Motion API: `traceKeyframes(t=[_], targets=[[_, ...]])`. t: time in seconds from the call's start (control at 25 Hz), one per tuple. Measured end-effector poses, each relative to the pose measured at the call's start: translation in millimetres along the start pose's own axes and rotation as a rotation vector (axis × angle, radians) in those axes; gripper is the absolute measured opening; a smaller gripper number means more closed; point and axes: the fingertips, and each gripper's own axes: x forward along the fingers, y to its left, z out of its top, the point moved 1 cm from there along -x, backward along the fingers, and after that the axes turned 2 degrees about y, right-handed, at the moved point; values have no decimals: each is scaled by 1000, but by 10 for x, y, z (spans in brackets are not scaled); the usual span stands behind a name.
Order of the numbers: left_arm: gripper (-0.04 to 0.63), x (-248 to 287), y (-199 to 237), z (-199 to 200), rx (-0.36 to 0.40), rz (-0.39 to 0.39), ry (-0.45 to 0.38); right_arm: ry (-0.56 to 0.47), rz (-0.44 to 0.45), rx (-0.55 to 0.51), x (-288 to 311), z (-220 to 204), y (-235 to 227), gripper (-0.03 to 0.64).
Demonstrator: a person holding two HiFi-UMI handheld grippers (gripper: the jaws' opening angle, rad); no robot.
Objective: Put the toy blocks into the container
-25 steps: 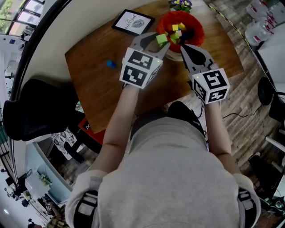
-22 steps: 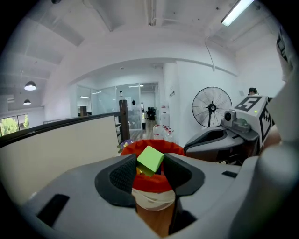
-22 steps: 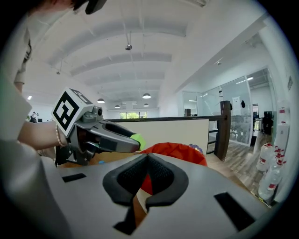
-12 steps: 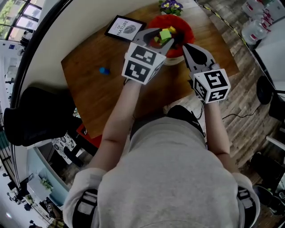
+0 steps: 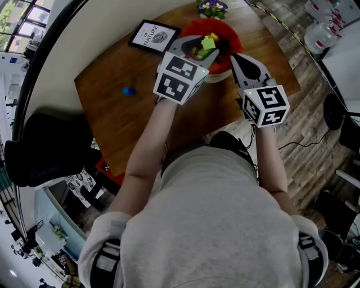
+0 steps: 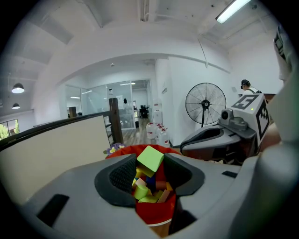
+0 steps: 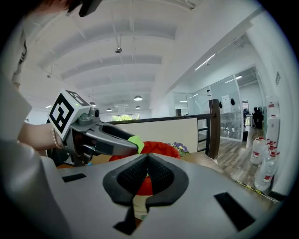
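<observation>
- Since a second ago, the left claw [image 5: 205, 48] has carried its green block [image 5: 208, 43] from the near edge of the red container [image 5: 232, 34] to a spot above the container's open mouth. The right claw [image 5: 233, 55] has kept close beside it.
- The left claw grips the green block between its two dark pads. The block sits tilted, high up at the pad tips, with both pads pressing on its sides.
- Seen along the left claw, the red container lies directly below and beyond the held block. Inside it is a heap of blocks [image 6: 145, 190] in yellow, green, blue and pale pink.
- The right claw has its two pads pressed together with nothing between them. Its tip points at the near right side of the container, just beside the rim, and does not reach over the opening.
- The red container stands at the far edge of the wooden desk [image 5: 126, 121], with a small pot of purple and yellow flowers [image 5: 212, 7] just behind it.
- One blue block [image 5: 128, 90] lies alone on the desk, well apart from the container, to the left of the left claw.
- A framed card [image 5: 153, 35] lies flat on the far left part of the desk, near the container.
- The person leans over the desk's near edge, both arms stretched forward.
</observation>
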Motion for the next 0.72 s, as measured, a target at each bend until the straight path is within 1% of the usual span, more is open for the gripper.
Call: traceKeyframes(t=[0.2,0.36,0.52,0.72], targets=[[195,20,-4,9,-9,-5,-14,3,-3,4,8,-21,-11,11],[196,34,-14,5,-11,3,-5,5,-7,10,-17,-33,-48,11],[196,-42,3,-23,-15,28,-7,-1,4,12,-33,-45,4,11],[196,-200,35,-90,-39,70,-5,-3,49,5,-19,-38,156,11]])
